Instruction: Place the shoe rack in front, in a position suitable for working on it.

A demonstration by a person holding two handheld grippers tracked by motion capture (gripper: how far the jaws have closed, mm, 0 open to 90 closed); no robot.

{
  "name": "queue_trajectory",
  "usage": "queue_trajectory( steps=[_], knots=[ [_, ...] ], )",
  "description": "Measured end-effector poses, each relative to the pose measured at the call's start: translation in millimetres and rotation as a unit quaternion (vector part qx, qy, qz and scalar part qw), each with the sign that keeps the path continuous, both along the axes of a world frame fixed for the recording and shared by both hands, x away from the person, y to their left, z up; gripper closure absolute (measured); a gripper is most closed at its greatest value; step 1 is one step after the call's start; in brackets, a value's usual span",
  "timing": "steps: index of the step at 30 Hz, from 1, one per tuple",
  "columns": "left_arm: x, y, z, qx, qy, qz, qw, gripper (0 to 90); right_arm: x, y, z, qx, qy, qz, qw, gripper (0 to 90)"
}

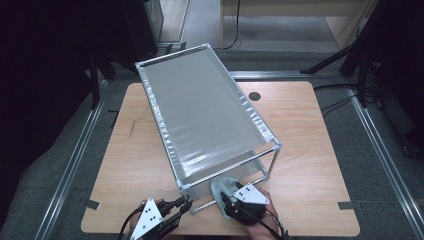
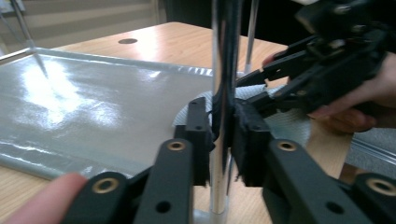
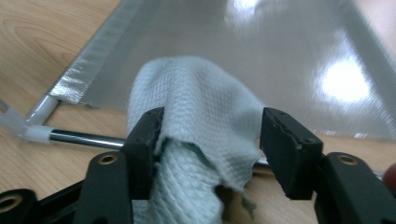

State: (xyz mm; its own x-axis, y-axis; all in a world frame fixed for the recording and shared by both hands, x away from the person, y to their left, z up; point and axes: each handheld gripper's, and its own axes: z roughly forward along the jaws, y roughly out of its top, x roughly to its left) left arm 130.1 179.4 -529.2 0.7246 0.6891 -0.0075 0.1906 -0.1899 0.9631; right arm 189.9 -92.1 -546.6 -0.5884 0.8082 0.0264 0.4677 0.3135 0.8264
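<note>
With the left hand-held gripper [image 2: 219, 135] clamped on the chrome upright post [image 2: 224, 70], the half-open right hand-held gripper [image 3: 210, 135] should release the pale-green waffle-weave cloth [image 3: 201, 107] cleanly onto the wooden bench [image 1: 310, 145].

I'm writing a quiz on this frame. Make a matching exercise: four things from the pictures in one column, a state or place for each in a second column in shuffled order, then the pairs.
Things:
1. left hand-held gripper
2. right hand-held gripper
3. pale green cloth
4. round dark hole

States or places:
A. draped between open jaws
B. in the wooden tabletop, beyond the rack
C. clamped on the rack's upright chrome post
D. jaws apart, right pad clear of the cloth

Pairs: 1-C, 2-D, 3-A, 4-B
</note>
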Motion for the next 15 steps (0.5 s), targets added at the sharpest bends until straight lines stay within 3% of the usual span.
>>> queue_trajectory(
  steps=[1,4,6,9,12,15],
  knots=[
    [-0.4,-0.7,0.1,0.002,-0.001,0.002,1.0,80.7,1.7,-0.8,-1.7,0.004,0.006,0.001,1.0,47.3],
    [-0.5,-0.6,1.0,0.007,-0.001,0.002,1.0,81.3,2.1,-0.4,-5.3,-0.005,0.007,0.007,0.9999,72.1],
    [-0.6,-0.7,1.3,0.008,0.0,0.002,1.0,81.4,4.4,-2.4,-2.4,-0.019,0.003,-0.018,0.9996,79.4],
    [-0.5,-0.7,1.4,0.008,0.001,0.002,1.0,81.4,11.7,-18.7,-1.0,-0.033,-0.006,-0.071,0.9969,82.8],
    [0.2,-0.2,1.2,0.005,0.003,-0.001,1.0,81.6,19.9,-44.1,0.4,-0.052,-0.019,-0.135,0.9893,83.6],
    [1.5,0.1,1.2,0.001,0.007,-0.006,1.0,82.0,21.6,-56.7,1.0,-0.048,-0.024,-0.147,0.9877,82.4]
  ],
)
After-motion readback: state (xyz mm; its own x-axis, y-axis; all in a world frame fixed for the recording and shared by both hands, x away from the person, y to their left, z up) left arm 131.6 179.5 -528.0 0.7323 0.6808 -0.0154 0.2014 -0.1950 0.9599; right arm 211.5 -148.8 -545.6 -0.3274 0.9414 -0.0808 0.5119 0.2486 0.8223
